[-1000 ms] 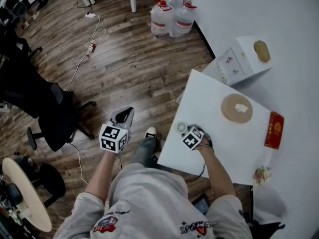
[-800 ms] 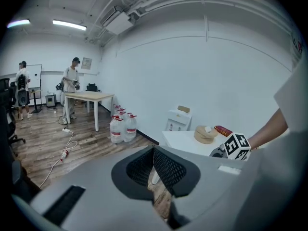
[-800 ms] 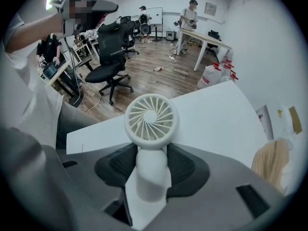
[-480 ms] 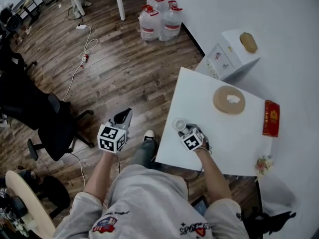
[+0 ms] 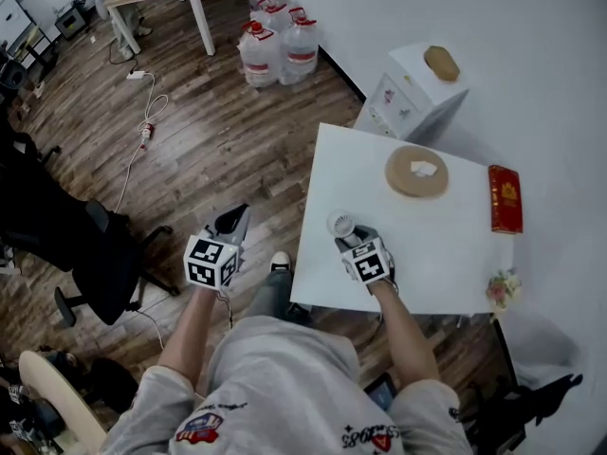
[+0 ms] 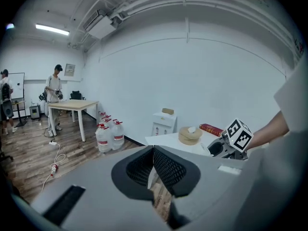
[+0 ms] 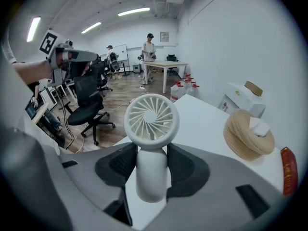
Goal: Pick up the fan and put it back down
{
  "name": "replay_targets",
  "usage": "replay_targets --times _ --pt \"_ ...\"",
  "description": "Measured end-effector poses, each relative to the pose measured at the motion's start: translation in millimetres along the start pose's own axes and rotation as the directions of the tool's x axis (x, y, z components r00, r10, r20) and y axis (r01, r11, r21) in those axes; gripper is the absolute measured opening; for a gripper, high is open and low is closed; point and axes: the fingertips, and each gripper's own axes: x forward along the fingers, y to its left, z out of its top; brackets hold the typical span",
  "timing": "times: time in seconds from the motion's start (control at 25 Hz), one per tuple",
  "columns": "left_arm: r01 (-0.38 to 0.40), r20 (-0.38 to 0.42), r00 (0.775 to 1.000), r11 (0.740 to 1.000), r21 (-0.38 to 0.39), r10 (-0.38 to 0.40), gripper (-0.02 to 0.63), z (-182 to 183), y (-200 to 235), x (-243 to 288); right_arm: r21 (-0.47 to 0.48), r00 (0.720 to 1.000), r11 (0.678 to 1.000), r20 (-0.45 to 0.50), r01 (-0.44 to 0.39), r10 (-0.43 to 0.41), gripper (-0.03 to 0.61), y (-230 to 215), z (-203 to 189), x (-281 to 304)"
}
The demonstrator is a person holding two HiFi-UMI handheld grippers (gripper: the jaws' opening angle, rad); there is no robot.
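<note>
Right tool (image 7: 151,163): jaws stand part-way apart and are clamped on the handle of the white fan (image 7: 151,124), one pad on each side. The grip looks firm, with no gap at the pads.

Left tool (image 6: 154,163): jaws meet at the tips with nothing between them. In the head view it hangs out over the wood floor (image 5: 209,150), well apart from the table (image 5: 446,263), so the right hand is the only one placed to act.

Fan position: in the head view the fan (image 5: 340,224) sits just beyond the tips of the right tool (image 5: 348,239), over the table's near left corner. The long axis of the handle runs along the jaws. The round grille head projects past the tips, away from the person, and the butt of the handle points back into the tool. I judge it is held just clear of the surface, though contact cannot be confirmed.

Key relation: bare table lies directly beneath and ahead of the fan, so the put-down is a short descent.

Surroundings: a round tan holder (image 5: 415,171) and a red book (image 5: 505,198) lie further across the table, and a small flower bunch (image 5: 500,287) sits at the far near edge. All are well apart and nothing blocks the way. The risk is the corner, where the fan could overhang the edge.
</note>
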Motion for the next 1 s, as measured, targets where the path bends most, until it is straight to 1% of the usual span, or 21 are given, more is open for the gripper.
replay_targets --times 0.12,0.28,0.44,0.64,0.8,1.0 --pt "0.016 0.011 1.0 1.0 0.018 -0.016 0.005 6.6 -9.1 0.0 0.07 0.997 0.997 0.07 0.032 -0.037 0.195 -6.7 6.3 -19.7" --pt "0.042 0.024 0.999 0.998 0.041 -0.043 0.005 14.7 -25.1 1.7 0.132 0.982 0.988 0.162 0.078 -0.099 0.195 -19.0 14.3 -48.7" --pt "0.066 0.039 0.997 0.996 0.061 -0.069 0.005 24.9 -42.5 4.1 0.158 0.959 0.981 0.241 0.11 -0.146 0.195 -26.8 22.9 -79.3" --pt "0.107 0.057 0.992 0.992 0.073 -0.111 0.005 34.7 -68.5 11.3 0.188 0.931 0.971 0.306 0.145 -0.198 0.195 -32.8 30.0 -120.6" --pt "0.137 0.068 0.987 0.987 0.089 -0.143 0.005 40.5 -90.1 13.8 0.199 0.902 0.965 0.362 0.17 -0.233 0.195 -37.1 35.2 -156.0" --pt "0.165 0.087 0.981 0.98 0.115 -0.175 0.005 52.5 -113.3 17.8 0.226 0.849 0.952 0.443 0.205 -0.288 0.195 -46.4 43.3 -205.4"
